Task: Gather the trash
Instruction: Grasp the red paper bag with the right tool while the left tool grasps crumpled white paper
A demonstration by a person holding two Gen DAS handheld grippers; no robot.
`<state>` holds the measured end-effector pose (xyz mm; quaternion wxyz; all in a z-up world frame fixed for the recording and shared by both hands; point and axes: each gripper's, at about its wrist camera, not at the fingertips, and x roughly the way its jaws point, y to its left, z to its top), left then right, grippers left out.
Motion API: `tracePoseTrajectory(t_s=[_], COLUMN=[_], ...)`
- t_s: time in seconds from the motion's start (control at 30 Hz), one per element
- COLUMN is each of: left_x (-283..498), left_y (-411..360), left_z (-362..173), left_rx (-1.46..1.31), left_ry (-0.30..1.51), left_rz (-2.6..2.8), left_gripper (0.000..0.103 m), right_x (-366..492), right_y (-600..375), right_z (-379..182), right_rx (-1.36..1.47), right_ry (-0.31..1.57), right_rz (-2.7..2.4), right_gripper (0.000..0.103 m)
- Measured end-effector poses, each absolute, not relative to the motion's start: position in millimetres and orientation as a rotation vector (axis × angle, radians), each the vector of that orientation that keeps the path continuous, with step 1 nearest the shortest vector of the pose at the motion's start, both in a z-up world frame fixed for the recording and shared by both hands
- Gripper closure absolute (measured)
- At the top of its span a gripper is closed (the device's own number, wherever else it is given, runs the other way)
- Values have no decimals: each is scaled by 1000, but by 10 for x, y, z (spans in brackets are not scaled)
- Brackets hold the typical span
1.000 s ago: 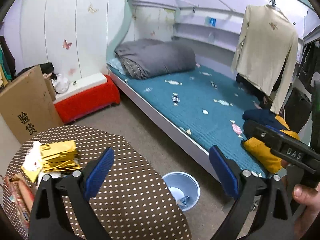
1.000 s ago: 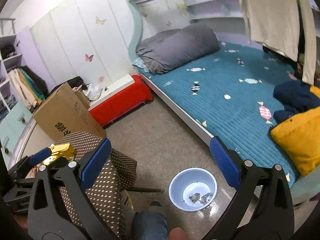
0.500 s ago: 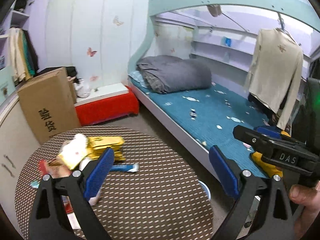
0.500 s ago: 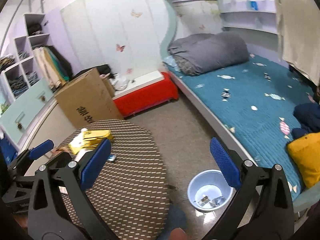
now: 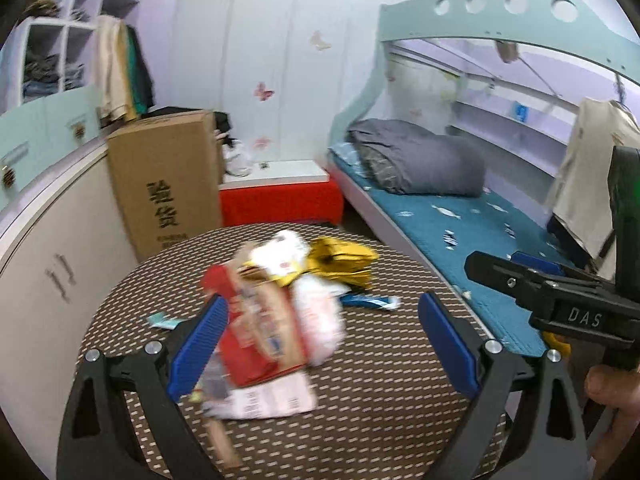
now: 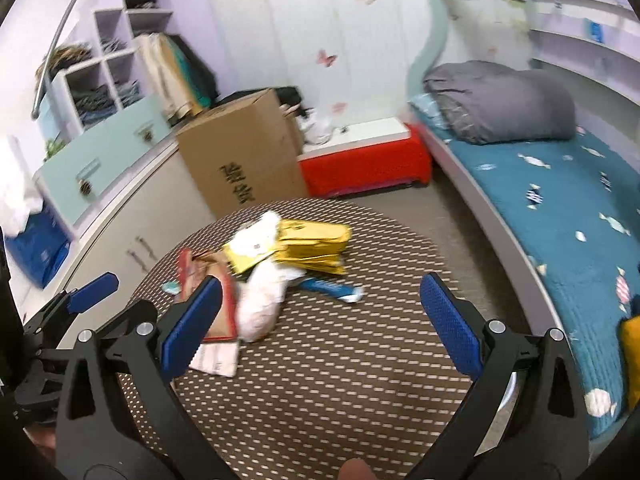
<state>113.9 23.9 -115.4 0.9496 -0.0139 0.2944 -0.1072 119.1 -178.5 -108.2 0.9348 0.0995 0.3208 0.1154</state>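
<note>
Both grippers swung off the floor bin and back onto the table over the last second; the bin is out of the left view now, maybe a sliver of rim low right in the right view, can't confirm. Reads as: last drop done, lining up the next pick.

Left gripper [image 5: 322, 344]: jaws wide apart, nothing held. It hangs just above the near end of the trash pile, with the red carton [image 5: 256, 336] between the pads and a flat white leaflet [image 5: 268, 400] under it. Likely next target.

Right gripper [image 6: 320, 326]: also wide apart, empty, further back over the bare dotted table [image 6: 340, 380].

Further out in the pile: white crumpled bag [image 6: 260, 300], blue wrapper [image 6: 332, 289], yellow packets [image 6: 312, 246], and a small teal scrap [image 5: 162, 321] off to the left.

Beyond the table: cardboard box [image 6: 240, 152], red bench [image 6: 364, 168], bed [image 6: 560, 208].

Both views are motion-blurred, so the arms are moving. Most of the trash is not yet collected.
</note>
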Motion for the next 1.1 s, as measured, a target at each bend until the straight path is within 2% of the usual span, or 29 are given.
tracePoseTrajectory(t_s=[0.4, 0.77, 0.83, 0.87, 1.1], left_x=[1078, 1110, 1110, 1113, 1188], left_y=[1098, 1447, 1482, 1498, 1478], left_z=[-1449, -1682, -1698, -1703, -1760], left_rx=[-87, -121, -123, -122, -116], left_ry=[657, 715, 719, 721, 745], left_rz=[-70, 15, 25, 30, 24], left_gripper=[9, 9, 9, 9, 9], right_x=[1628, 2063, 2120, 2132, 1990], right_y=[-821, -297, -223, -196, -466], right_z=[-1360, -1774, -1868, -1902, -1705], right_rx=[109, 40, 24, 21, 165], right_ry=[769, 884, 903, 915, 853], right_rz=[412, 489, 507, 517, 582], right_gripper=[6, 7, 25, 38, 39])
